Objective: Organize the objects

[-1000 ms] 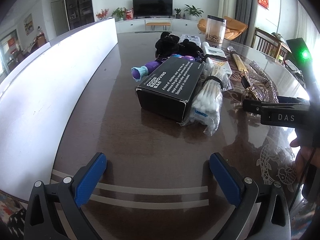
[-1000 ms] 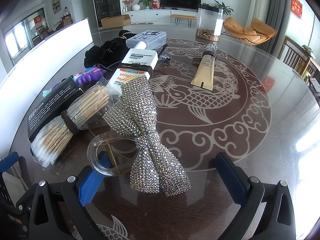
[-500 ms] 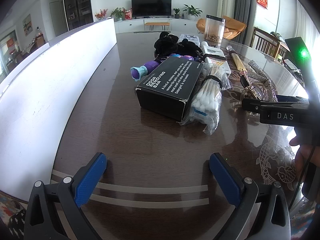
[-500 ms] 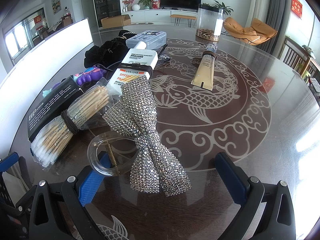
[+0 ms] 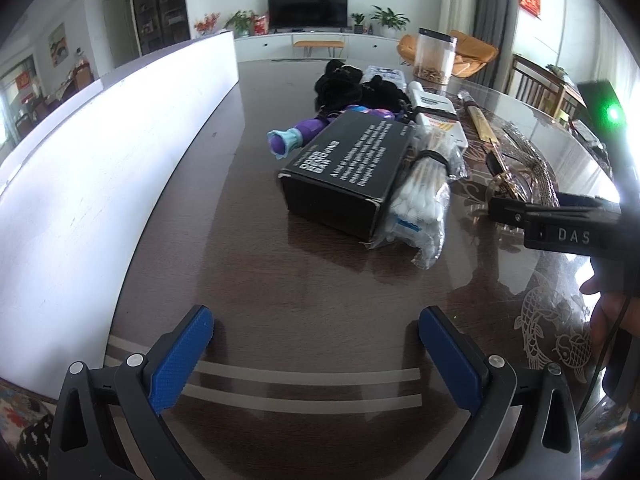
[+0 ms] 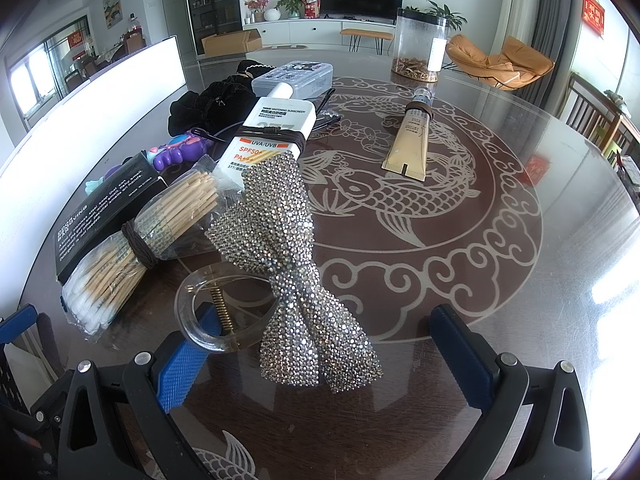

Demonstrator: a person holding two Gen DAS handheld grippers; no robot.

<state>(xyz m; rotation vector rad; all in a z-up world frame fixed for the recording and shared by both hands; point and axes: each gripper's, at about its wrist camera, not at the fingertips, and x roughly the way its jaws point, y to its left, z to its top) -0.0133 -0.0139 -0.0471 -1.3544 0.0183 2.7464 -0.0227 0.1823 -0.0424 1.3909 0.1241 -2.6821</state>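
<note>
A rhinestone bow hair clip with a clear plastic loop lies on the glass table, its near end between the fingers of my right gripper, which is open. The left blue fingertip shows through the clear loop. Left of the bow lie a bag of cotton swabs, a black box, a purple toy and a white sunscreen tube. My left gripper is open and holds nothing, well short of the black box and swabs.
A beige tube, a clear jar, a plastic case and black cloth sit farther back. A long white board runs along the table's left side. The right gripper's body and a hand show at the right.
The left wrist view has shifted very slightly. The right gripper and the bow clip have not moved.
</note>
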